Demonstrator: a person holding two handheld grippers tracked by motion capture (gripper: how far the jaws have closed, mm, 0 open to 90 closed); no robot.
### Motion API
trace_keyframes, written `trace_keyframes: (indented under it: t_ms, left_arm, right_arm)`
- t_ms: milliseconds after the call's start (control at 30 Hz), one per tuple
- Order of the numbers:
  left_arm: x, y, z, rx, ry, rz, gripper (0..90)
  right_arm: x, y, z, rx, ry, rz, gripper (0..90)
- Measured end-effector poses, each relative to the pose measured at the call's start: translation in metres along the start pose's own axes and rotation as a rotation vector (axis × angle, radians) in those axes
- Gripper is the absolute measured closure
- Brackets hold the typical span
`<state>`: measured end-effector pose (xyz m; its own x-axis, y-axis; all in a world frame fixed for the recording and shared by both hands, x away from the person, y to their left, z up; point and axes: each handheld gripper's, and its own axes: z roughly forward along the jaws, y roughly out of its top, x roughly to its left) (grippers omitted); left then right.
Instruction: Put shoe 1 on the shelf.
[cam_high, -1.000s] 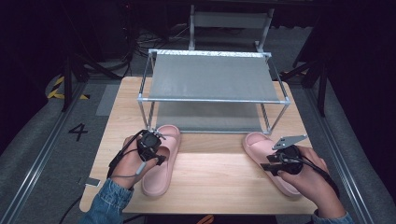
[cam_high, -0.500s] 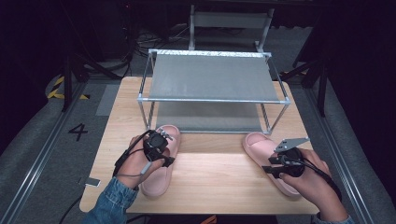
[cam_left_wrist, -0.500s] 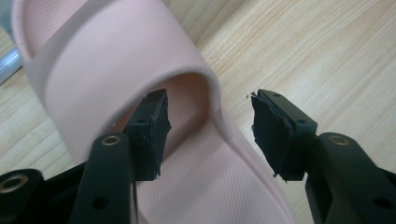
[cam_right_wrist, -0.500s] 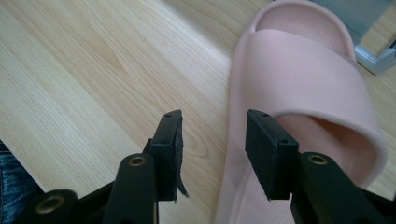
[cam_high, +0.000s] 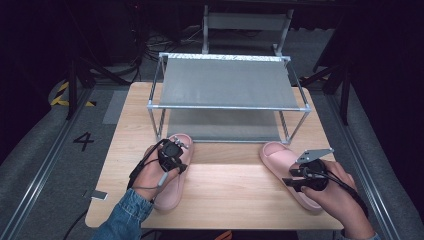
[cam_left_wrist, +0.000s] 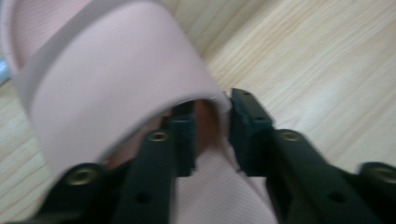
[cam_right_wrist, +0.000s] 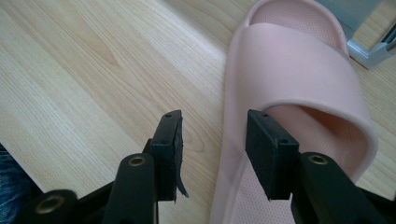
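Note:
Two pink slide slippers lie on the wooden table (cam_high: 235, 192). The left slipper (cam_high: 169, 199) (cam_left_wrist: 107, 70) points toward the rack. My left gripper (cam_high: 177, 146) (cam_left_wrist: 212, 122) sits over its strap, one jaw under the strap and one outside, shut on the strap's side edge. The right slipper (cam_high: 276, 154) (cam_right_wrist: 294, 60) lies near the table's right edge. My right gripper (cam_high: 287, 176) (cam_right_wrist: 212, 126) stands open low over it, with its jaws astride the slipper's inner sole edge, one over bare wood and one over the footbed.
A two-tier metal shoe rack (cam_high: 227, 82) with grey shelves stands at the back of the table, its front legs just beyond both slippers' toes. Bare wood (cam_high: 230, 175) lies between the slippers. A dark floor surrounds the table.
My left gripper has shifted a little to the right onto the left slipper's strap. The right gripper has stayed almost where it was.

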<state>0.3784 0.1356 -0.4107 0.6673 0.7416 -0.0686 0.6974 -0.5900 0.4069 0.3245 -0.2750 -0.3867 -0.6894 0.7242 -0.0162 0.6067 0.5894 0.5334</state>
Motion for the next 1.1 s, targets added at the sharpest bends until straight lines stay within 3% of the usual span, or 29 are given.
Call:
trace_keyframes:
  t_ms: [200,267,367,500,633,900,1100]
  left_arm:
    - [-0.004,0.000,-0.011,-0.020,0.011,0.004,80.4]
    - [-0.005,0.000,-0.017,-0.021,-0.014,0.002,83.2]
    - [-0.009,0.001,-0.024,-0.026,-0.018,0.017,84.1]
    - [-0.016,0.007,-0.033,-0.008,-0.077,0.033,84.5]
    - [-0.018,0.010,-0.036,0.007,-0.063,0.035,84.2]
    - [-0.026,0.028,-0.060,-0.030,-0.087,0.036,84.0]
    - [-0.032,0.041,-0.078,-0.038,-0.097,0.075,83.8]
  right_arm:
    - [-0.005,-0.001,-0.002,-0.006,-0.002,0.010,57.0]
    - [-0.007,-0.003,-0.001,-0.005,0.000,0.019,57.0]
    - [-0.011,-0.004,-0.001,-0.006,0.001,0.024,57.0]
    - [-0.018,-0.001,-0.003,-0.009,0.004,0.022,57.0]
    - [-0.026,0.006,-0.003,-0.007,0.006,0.012,56.9]
    - [-0.034,0.007,0.002,-0.010,0.038,0.002,56.5]
    - [-0.037,0.002,0.001,-0.018,0.060,0.013,56.5]
